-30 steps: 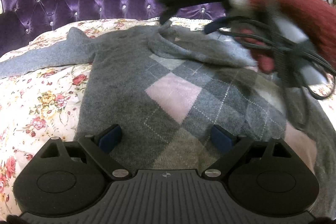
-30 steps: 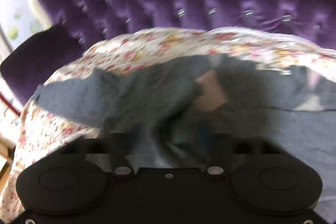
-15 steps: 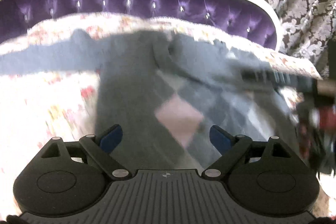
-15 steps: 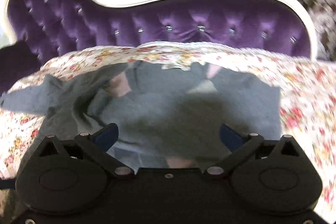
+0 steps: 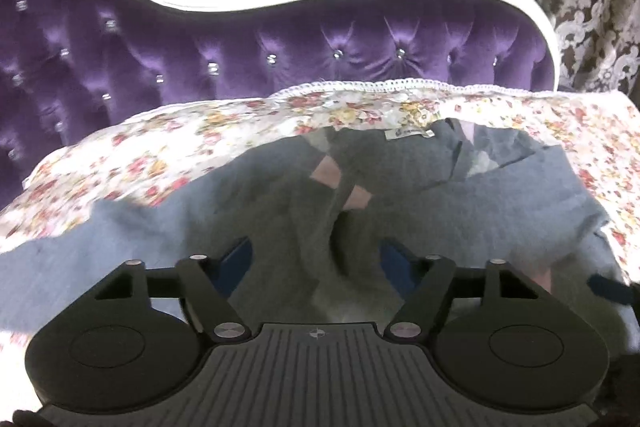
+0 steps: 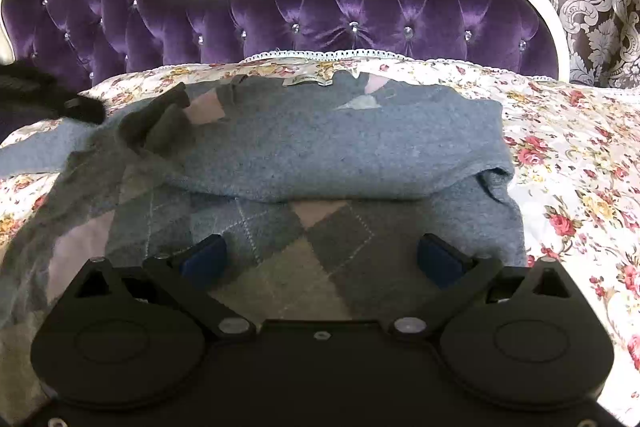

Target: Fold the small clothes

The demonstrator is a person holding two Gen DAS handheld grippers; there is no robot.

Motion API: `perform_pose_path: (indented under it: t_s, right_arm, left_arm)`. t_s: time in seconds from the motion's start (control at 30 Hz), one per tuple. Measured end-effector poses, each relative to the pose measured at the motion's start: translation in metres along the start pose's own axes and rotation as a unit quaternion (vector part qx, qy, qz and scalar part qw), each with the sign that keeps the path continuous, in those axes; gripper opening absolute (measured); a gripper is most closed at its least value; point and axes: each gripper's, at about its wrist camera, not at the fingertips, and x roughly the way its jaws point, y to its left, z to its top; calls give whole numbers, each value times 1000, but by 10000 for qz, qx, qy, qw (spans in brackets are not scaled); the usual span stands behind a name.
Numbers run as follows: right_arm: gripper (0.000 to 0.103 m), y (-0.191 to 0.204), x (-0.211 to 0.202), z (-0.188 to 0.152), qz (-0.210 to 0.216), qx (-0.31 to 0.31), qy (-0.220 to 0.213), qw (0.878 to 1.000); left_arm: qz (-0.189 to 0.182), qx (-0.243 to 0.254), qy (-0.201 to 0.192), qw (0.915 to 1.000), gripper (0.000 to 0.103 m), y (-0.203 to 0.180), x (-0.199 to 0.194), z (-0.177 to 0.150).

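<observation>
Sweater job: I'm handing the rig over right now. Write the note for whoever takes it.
Left gripper: fingers closing around a raised bunch of sweater cloth; whether they press on it yet is not clear.
Right gripper: fingers wide open, nothing between them, above the argyle front.
Sweater: lies on the floral cover before the purple headboard, neck label at the far edge.
Done: one side is folded across the chest.
Left: the other sleeve still lies spread out to the side; fold it in, then fold the body and smooth the bunched cloth.

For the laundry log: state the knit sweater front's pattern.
Argyle diamonds in grey, pink and beige on the grey knit sweater; clearest in the right wrist view.
</observation>
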Motion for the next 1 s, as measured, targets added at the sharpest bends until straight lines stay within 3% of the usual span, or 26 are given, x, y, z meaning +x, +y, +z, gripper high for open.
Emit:
perform_pose_path:
  t_s: [0.17, 0.23, 0.3, 0.4, 0.6, 0.87, 1.0]
  right_arm:
    - [103, 0, 0, -4, 24, 42, -89, 9999]
    - [103, 0, 0, -5, 5, 28, -94, 10000]
    - [103, 1, 0, -5, -13, 17, -104, 9999]
    - [103, 1, 1, -5, -2, 30, -105, 9999]
    - [103, 1, 1, -5, -6, 33, -112, 9999]
    - [103, 0, 1, -5, 7, 34, -109, 9999]
    - [103, 0, 1, -5, 8, 32, -111, 9999]
  left_arm:
    - [160, 234, 111, 9995, 65, -12, 32, 14]
    - [239, 228, 86, 9994, 57, -13, 40, 20]
    - [312, 133, 103, 9994, 24, -10, 46, 25]
    - [73, -143, 132, 9998, 6, 4, 48, 27]
    - [364, -540, -155, 9978, 5, 41, 21, 7]
    - [300, -1152, 52, 9929, 5, 76, 5, -35]
    - [300, -1172, 142, 9926, 5, 76, 4, -53]
